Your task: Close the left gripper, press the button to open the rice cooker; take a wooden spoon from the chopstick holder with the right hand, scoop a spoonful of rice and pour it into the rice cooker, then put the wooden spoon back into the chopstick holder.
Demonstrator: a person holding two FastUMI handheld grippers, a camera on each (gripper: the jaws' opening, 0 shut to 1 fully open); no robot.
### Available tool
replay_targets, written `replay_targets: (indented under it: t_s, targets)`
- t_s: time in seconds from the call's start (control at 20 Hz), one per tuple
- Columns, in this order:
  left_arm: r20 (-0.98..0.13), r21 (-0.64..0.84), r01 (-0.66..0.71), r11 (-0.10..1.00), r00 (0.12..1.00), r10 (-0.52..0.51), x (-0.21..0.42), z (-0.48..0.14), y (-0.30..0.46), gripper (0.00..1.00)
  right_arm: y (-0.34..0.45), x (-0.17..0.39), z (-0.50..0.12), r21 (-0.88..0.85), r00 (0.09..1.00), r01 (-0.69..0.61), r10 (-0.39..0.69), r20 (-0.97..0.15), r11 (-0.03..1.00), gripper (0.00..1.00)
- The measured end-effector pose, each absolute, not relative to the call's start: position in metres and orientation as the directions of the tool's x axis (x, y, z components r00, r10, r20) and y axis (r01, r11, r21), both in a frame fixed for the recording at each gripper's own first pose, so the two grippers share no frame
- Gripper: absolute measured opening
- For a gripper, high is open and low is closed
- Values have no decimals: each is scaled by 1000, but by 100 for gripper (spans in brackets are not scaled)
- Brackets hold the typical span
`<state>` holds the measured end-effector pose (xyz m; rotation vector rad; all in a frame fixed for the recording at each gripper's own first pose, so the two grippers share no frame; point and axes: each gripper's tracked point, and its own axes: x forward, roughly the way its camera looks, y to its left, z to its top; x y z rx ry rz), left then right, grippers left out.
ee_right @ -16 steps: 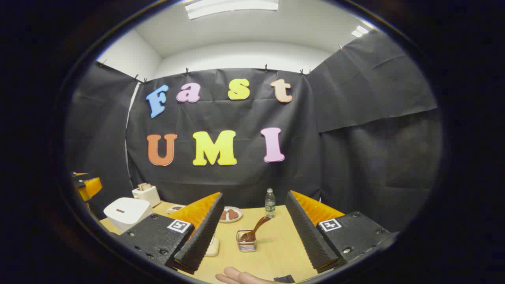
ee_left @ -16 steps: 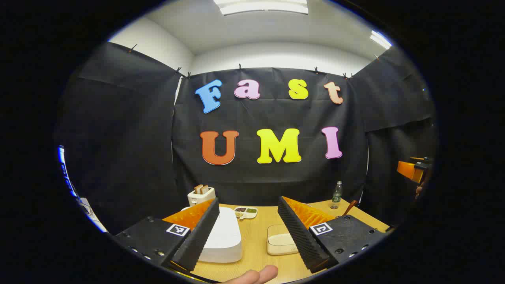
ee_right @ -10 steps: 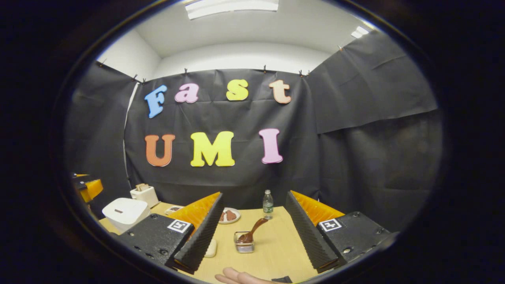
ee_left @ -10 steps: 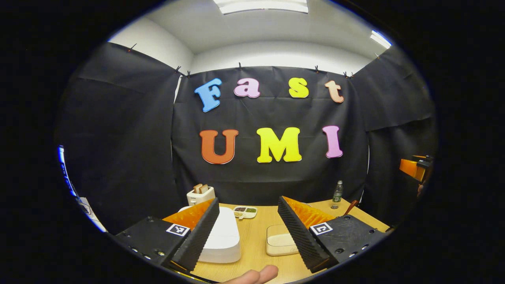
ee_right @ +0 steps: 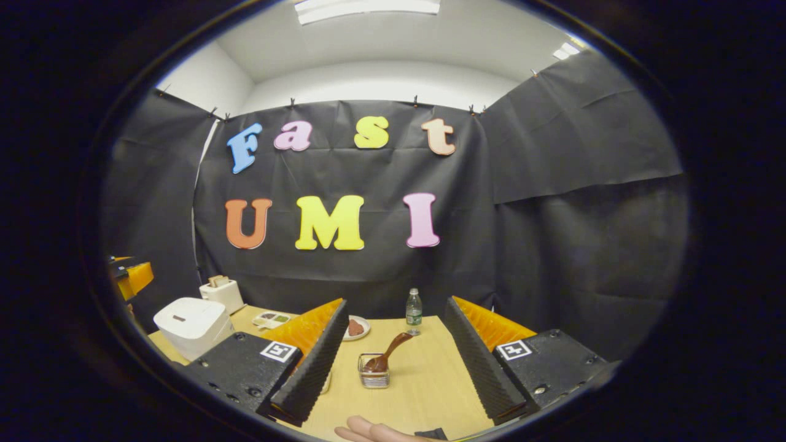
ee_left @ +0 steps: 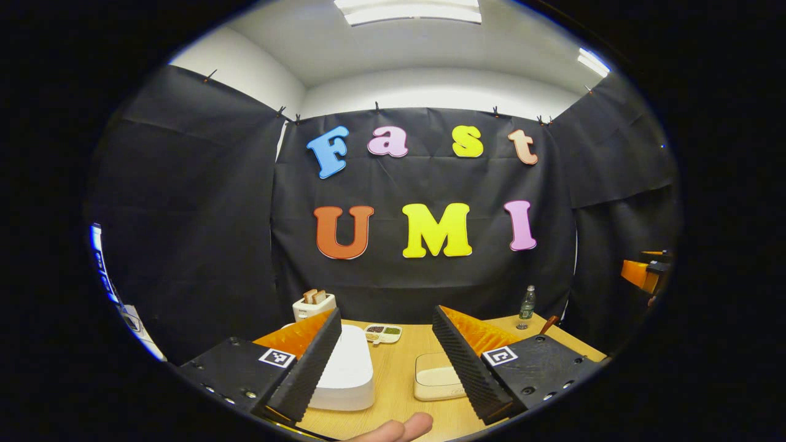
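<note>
Left gripper view showed the left gripper (ee_left: 387, 359) spread wide, not yet clenched, holding nothing, with the closed white rice cooker (ee_left: 347, 371) low in frame, just ahead beside its left finger; right gripper (ee_right: 393, 362) likewise released.

Wooden table (ee_right: 424, 387): rice cooker (ee_right: 191, 325), toaster (ee_right: 224, 294), bottle (ee_right: 414, 310), chopstick holder (ee_right: 373, 376).

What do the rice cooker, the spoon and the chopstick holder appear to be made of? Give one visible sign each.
Rice cooker: probably plastic, smooth matte white shell.
Spoon: likely wood, dark reddish-brown.
Chopstick holder: seemingly glass or clear plastic, see-through walls.
</note>
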<state>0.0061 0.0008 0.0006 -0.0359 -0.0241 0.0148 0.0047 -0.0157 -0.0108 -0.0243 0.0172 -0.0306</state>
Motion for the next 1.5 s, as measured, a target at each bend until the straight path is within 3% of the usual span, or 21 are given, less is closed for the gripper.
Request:
replay_targets:
  t_s: [0.9, 0.95, 1.0, 1.1, 1.25, 1.35, 1.45, 1.5]
  targets:
    - [-71, -31, -63, 998, 996, 60, 54, -49, 72, 95, -24, 19, -32, -23, 999, 39, -40, -29, 999, 100]
    - [-67, -38, -65, 997, 996, 62, 58, -51, 78, 92, -24, 18, -32, -19, 999, 39, -40, -25, 999, 100]
    - [-77, -49, -51, 997, 996, 47, 60, -55, 78, 73, -25, 18, -33, -12, 999, 39, -39, -23, 999, 100]
    - [-86, -45, -55, 997, 995, 51, 67, -59, 87, 65, -28, 20, -38, -2, 999, 42, -42, -31, 999, 100]
    - [-124, -22, -49, 999, 991, 46, 77, -71, 96, 11, -31, 26, -46, 2, 998, 47, -47, -45, 999, 100]
    - [-152, 23, -64, 998, 986, 67, 82, -79, 103, 0, -29, 28, -52, 12, 998, 39, -38, -57, 999, 99]
    - [-204, 39, -54, 998, 977, 61, 70, -86, 111, 0, -29, 31, -56, 18, 997, 38, -37, -64, 999, 99]
    - [-216, 36, -68, 997, 974, 74, 92, -97, 107, 0, -31, 33, -58, 17, 997, 43, -42, -68, 999, 100]
